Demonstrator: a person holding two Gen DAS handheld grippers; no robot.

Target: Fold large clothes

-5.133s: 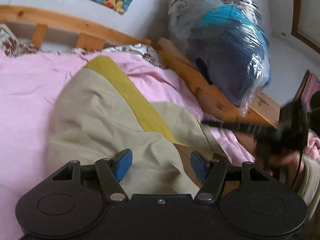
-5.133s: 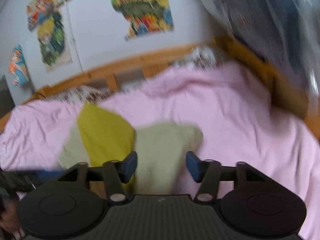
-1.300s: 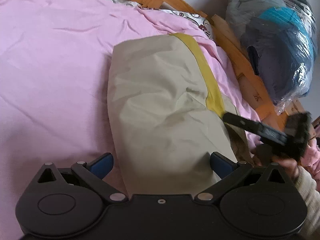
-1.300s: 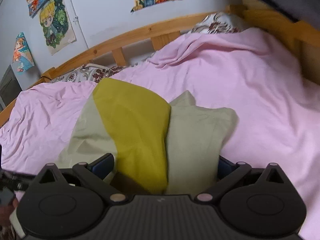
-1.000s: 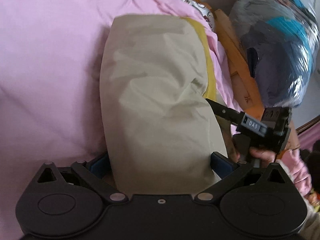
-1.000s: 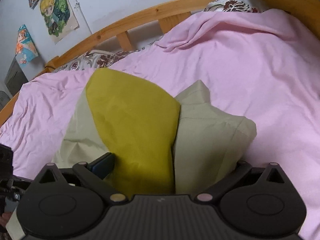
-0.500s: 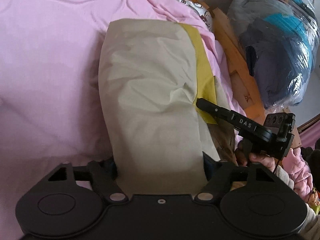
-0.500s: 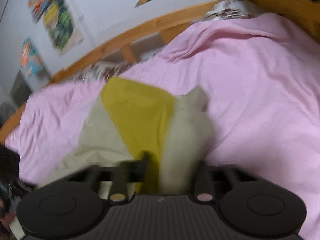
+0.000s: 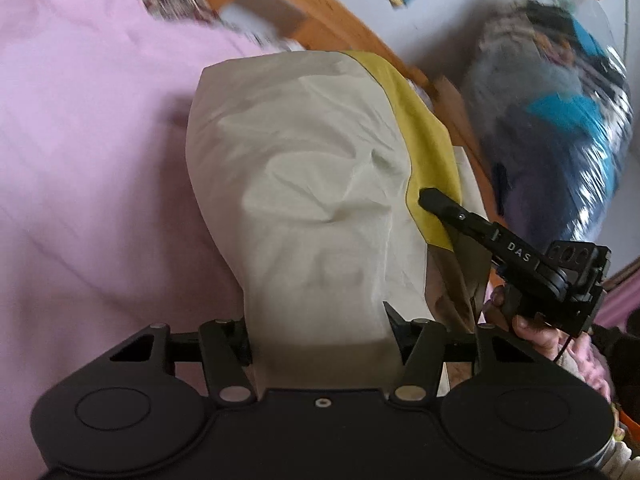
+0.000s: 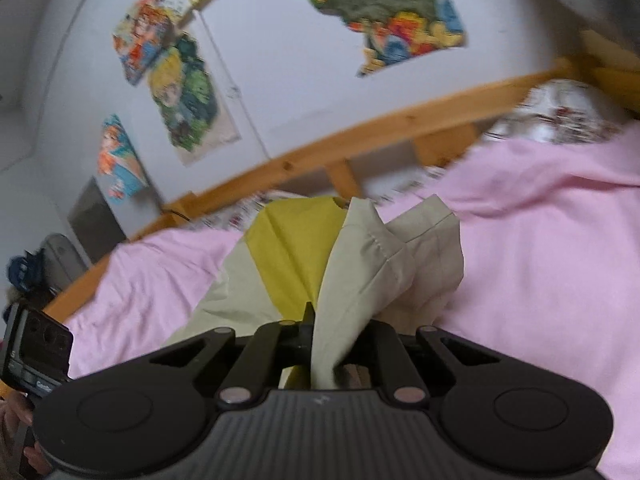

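The beige-and-yellow garment (image 9: pixel 320 184) is lifted off the pink bed sheet (image 9: pixel 88 152), gathered at its near edge. The left tool (image 9: pixel 318 334) has just been closing, its jaws squeezing a wide bunch of beige cloth. The right tool (image 10: pixel 338 340), jaws pressed nearly together, pinches a narrow fold. A wooden bed frame (image 10: pixel 360 148) runs behind.

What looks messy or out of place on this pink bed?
The beige and yellow garment is bunched and creased, lifted at one end by both grippers. On the wall, a colourful poster has ragged, torn edges. A plastic-wrapped bundle of clothes stands beside the bed frame.
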